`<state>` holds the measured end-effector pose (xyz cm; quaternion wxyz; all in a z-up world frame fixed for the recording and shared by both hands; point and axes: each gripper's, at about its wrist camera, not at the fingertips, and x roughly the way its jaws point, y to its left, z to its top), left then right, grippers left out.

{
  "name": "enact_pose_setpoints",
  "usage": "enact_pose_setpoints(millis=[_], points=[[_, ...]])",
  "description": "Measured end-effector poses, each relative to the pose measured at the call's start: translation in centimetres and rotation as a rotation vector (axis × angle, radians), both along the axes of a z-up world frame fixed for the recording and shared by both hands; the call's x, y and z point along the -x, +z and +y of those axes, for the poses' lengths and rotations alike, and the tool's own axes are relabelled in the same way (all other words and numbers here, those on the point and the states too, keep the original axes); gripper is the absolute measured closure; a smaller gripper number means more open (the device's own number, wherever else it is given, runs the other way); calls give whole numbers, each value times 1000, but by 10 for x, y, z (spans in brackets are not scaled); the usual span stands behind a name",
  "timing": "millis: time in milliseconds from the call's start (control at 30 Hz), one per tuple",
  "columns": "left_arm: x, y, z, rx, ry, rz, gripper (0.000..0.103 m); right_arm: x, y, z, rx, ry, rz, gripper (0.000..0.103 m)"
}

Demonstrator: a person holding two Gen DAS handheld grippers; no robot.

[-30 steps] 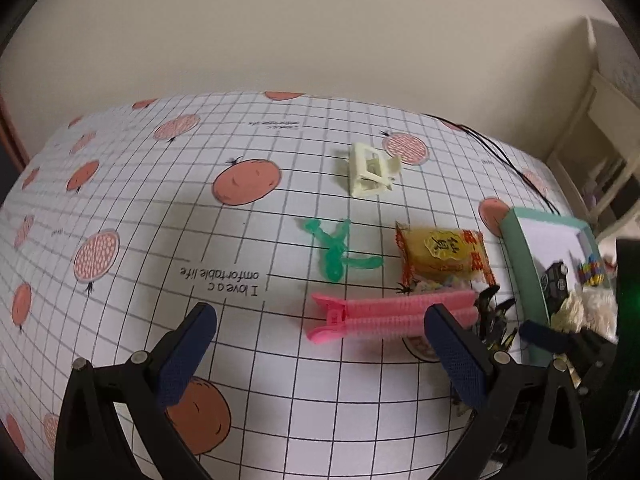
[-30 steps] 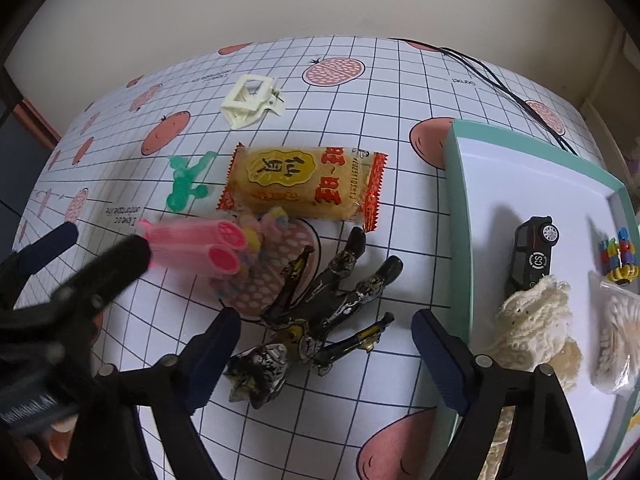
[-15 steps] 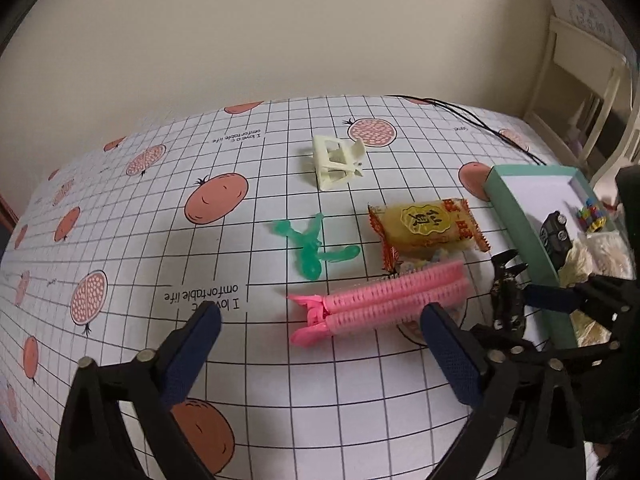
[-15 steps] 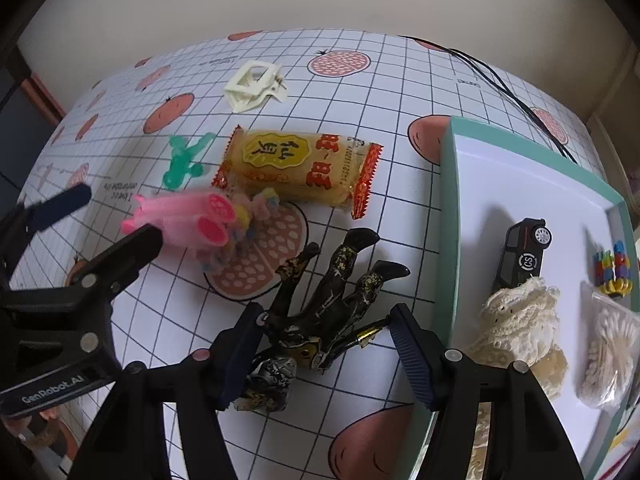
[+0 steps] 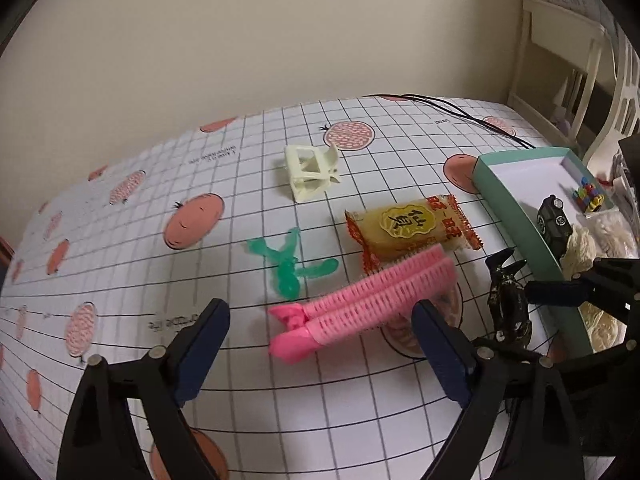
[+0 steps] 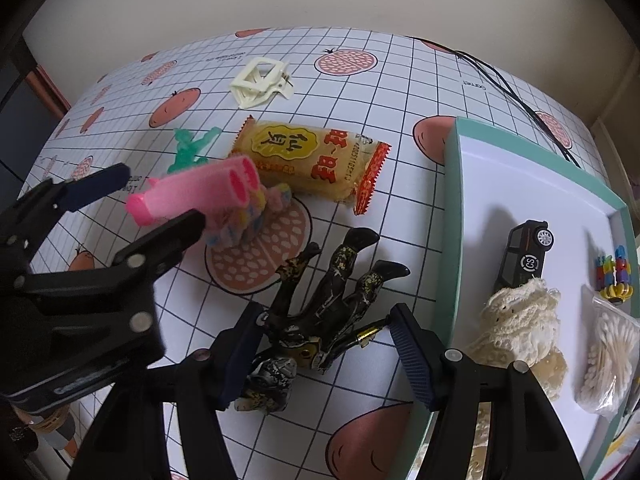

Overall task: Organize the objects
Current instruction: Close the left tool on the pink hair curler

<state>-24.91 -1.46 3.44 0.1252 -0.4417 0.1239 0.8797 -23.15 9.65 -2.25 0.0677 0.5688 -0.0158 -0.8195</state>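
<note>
My left gripper point(image 5: 320, 350) is open, low over the table just short of a pink hair clip point(image 5: 360, 300); the clip also shows in the right wrist view point(image 6: 196, 192), lying on a pastel scrunchie point(image 6: 248, 220). My right gripper point(image 6: 326, 348) is open, its fingers on either side of a black and gold toy figure point(image 6: 320, 312), not closed on it. A yellow snack packet point(image 6: 308, 160), a green toy figure point(image 5: 290, 264) and a cream claw clip point(image 5: 312, 172) lie beyond.
A teal-rimmed tray point(image 6: 450, 216) at the right holds a black toy car point(image 6: 526, 252), cream lace point(image 6: 516, 320), a bag of cotton swabs point(image 6: 608, 356) and a coloured bead toy point(image 6: 612, 276). A black cable point(image 6: 508, 92) runs along the far edge. White furniture point(image 5: 568, 80) stands right.
The left gripper has swung right and closer toward the pink hair clip. The right gripper has moved forward and down so its fingers now flank the black toy figure.
</note>
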Motion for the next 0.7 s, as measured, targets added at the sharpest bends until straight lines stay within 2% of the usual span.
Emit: enact_pose_setpoints(millis=[33,167,233,533,700], points=[[1,-2,2,-2,-6,-11,20,0,0,0,0,-1,-1,35],[2,-4,8,13,-11,-2,22,-1,0,-1,0,-3,-1,35],[3,-6,11,12,-19,-9,30,0,0,-1,0,-3,-1,35],[3,-6,20,42,-38,-15,49,0,0,-2,-1,-6,-1,35],[3,-6,22,68,-37,-10,52,0,0,-3,0,-10,-1,35]])
